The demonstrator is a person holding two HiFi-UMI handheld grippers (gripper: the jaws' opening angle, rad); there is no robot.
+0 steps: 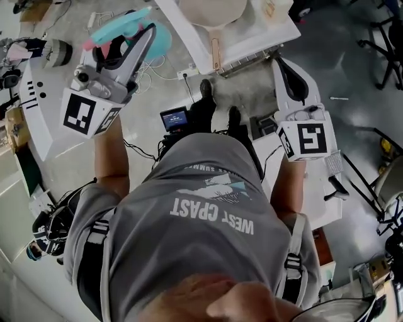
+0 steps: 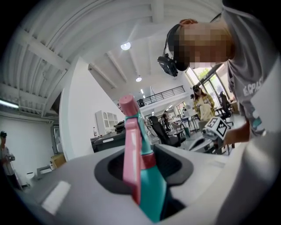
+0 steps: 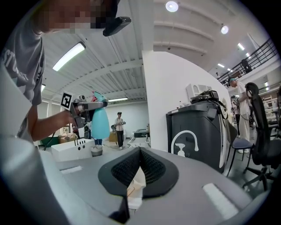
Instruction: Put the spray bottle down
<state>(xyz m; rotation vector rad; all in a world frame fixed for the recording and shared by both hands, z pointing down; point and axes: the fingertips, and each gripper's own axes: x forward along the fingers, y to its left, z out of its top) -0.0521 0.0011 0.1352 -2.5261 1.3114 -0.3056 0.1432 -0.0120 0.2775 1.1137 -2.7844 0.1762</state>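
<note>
A teal spray bottle (image 1: 154, 36) with a pink trigger head is held high at the upper left in the head view. My left gripper (image 1: 135, 47) is shut on it. In the left gripper view the pink trigger (image 2: 130, 149) and teal neck (image 2: 151, 184) stand upright between the jaws. The right gripper view shows the bottle (image 3: 100, 122) hanging from the left gripper (image 3: 83, 107) above a white sink unit (image 3: 72, 150). My right gripper (image 1: 291, 80) points forward on the right. Its pads (image 3: 153, 169) pinch a whitish folded piece (image 3: 134, 186), cloth or paper.
A white counter (image 1: 252, 38) with a beige basin (image 1: 211, 9) lies ahead, and a white table (image 1: 38, 119) to the left. A dark cabinet with a tap-and-soap sign (image 3: 197, 132) stands to the right. Office chairs (image 3: 259, 132) and several people stand further off.
</note>
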